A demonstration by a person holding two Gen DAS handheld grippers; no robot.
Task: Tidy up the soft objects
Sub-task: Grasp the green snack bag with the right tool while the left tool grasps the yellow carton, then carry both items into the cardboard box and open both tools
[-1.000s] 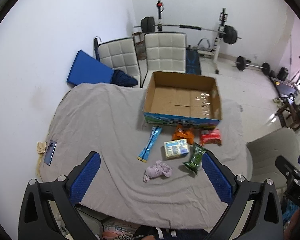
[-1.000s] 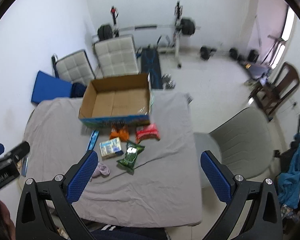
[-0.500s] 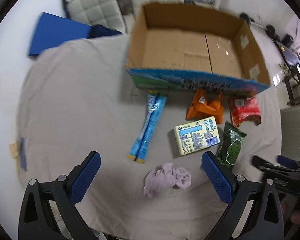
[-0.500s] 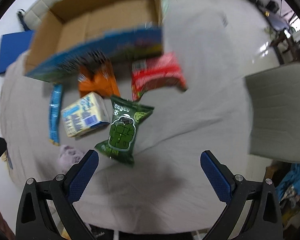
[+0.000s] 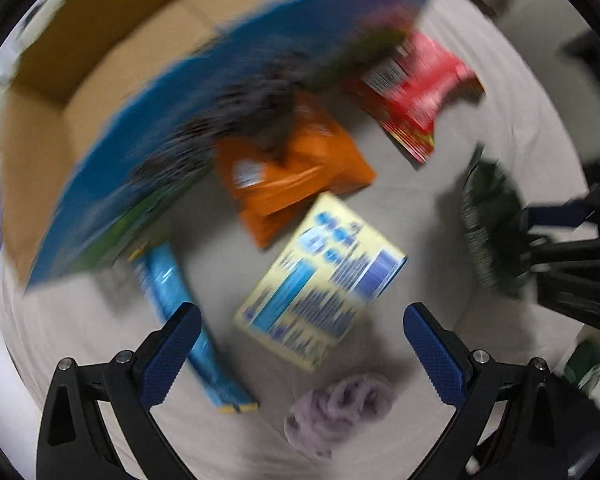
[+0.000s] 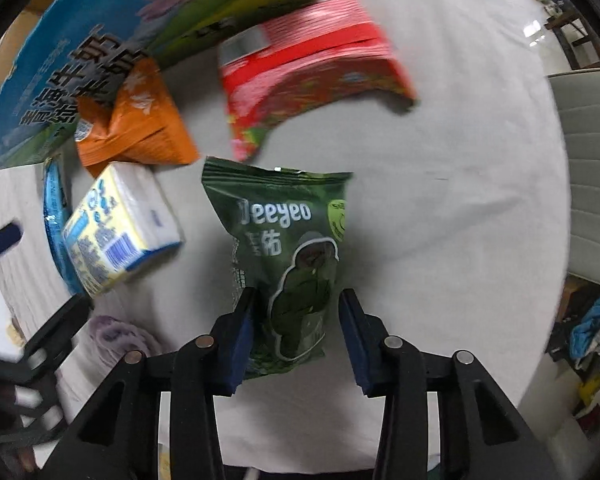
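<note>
My right gripper [image 6: 298,334] has its jaws around the lower end of the green snack bag [image 6: 290,248]; the pads stand at its edges and I cannot tell if they press it. My left gripper [image 5: 300,344] is open, low over the yellow tissue pack [image 5: 320,276], with the lilac cloth [image 5: 336,408] just below it. An orange pouch [image 5: 292,176], a red packet [image 5: 416,84] and a blue stick pack [image 5: 180,312] lie before the open cardboard box [image 5: 100,80]. The left view is blurred.
Everything rests on a grey cloth-covered table [image 6: 440,200]. A pale chair [image 6: 592,176] stands at its right edge. The right gripper shows in the left wrist view [image 5: 560,240] at the right, by the green bag.
Both grippers have dropped from high above the table to close over the items. The right gripper's jaws have narrowed around the green bag. The left gripper has swung over the tissue pack.
</note>
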